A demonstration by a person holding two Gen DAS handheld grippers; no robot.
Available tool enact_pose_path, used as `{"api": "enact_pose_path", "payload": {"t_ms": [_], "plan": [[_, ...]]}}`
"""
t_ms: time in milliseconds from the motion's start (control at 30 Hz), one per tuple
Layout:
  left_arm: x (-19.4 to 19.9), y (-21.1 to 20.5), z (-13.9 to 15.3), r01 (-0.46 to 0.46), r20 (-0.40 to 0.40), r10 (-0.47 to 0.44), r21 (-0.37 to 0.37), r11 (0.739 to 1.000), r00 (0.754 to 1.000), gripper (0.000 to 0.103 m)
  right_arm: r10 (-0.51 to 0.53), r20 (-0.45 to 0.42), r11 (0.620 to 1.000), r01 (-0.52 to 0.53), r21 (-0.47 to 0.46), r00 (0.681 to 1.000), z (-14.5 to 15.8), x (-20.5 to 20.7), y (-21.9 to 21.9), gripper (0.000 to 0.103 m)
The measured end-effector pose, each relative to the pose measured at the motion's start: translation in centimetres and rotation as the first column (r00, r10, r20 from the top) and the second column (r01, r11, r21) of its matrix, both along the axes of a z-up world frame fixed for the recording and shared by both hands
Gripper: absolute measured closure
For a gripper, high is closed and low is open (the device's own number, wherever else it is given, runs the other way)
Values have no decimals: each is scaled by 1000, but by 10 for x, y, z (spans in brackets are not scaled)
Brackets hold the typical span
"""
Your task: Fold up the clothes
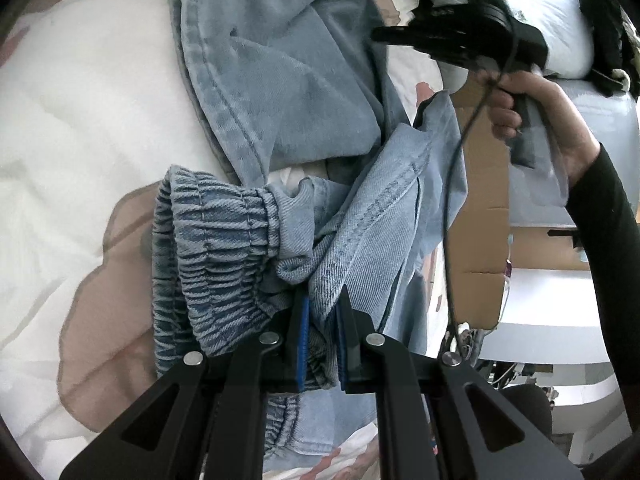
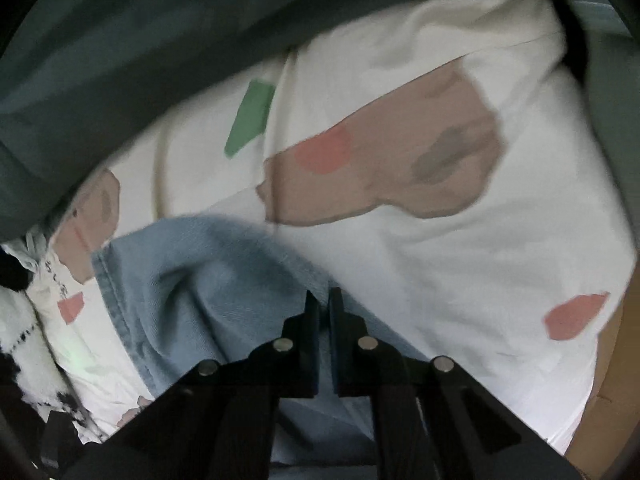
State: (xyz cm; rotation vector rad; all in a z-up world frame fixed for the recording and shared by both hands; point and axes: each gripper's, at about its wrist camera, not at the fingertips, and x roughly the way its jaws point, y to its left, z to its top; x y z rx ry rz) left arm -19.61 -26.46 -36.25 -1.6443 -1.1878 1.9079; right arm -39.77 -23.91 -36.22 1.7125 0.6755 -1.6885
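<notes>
Our left gripper (image 1: 323, 320) sits at the bottom centre of the left wrist view, jaws drawn narrow and clamped on a bunch of denim: the blue pads pinch the fabric just right of the gathered elastic waistband (image 1: 208, 248). The jeans (image 1: 280, 72) run from that pinch up toward the top centre of the frame, a wide pale-blue panel with a stitched seam along its left edge, lying over the white bedcover (image 1: 80, 128) with its brown blotches.

At the upper right of the same view we catch our right gripper (image 1: 384, 35), a black body with a green light on top, its tip against the right edge of the denim. The right hand (image 1: 536, 116) wraps its handle, a black sleeve (image 1: 604, 232) running down the right side. A cardboard box (image 1: 480, 216) stands behind the cable (image 1: 460, 160).

Over to the right wrist view, blurred: our right gripper (image 2: 324, 300) at the bottom centre has its fingers drawn nearly together, only a thin slit between them, with jeans (image 2: 192, 276) fabric underneath and to the left. Whether cloth is caught in that slit, we cannot tell. The white bedcover (image 2: 460, 280) with pink, brown and green patches fills the right and centre.
</notes>
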Motion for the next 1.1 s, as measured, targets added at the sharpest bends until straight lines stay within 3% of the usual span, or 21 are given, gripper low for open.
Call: {"api": "enact_pose_path", "payload": {"t_ms": [233,567,900,1100], "plan": [[-9,-6,16,13,-10,-13,-54,998,1000,94,-40,-45,999,38,-31,998,43,-16,37,100],[-32,-12,66,74,-78,-90,-189,979,993,95,-198,-107,979,190,-76,974,113,-55,134,100],[-70,-12,118,159,-121,-209,-328,931,970,96,-365,-176,927,339,-162,914,191,-63,268,100],[-89,-14,128,183,-113,-240,-372,910,964,96,-438,-244,895,394,-209,865,230,-44,344,100]]}}
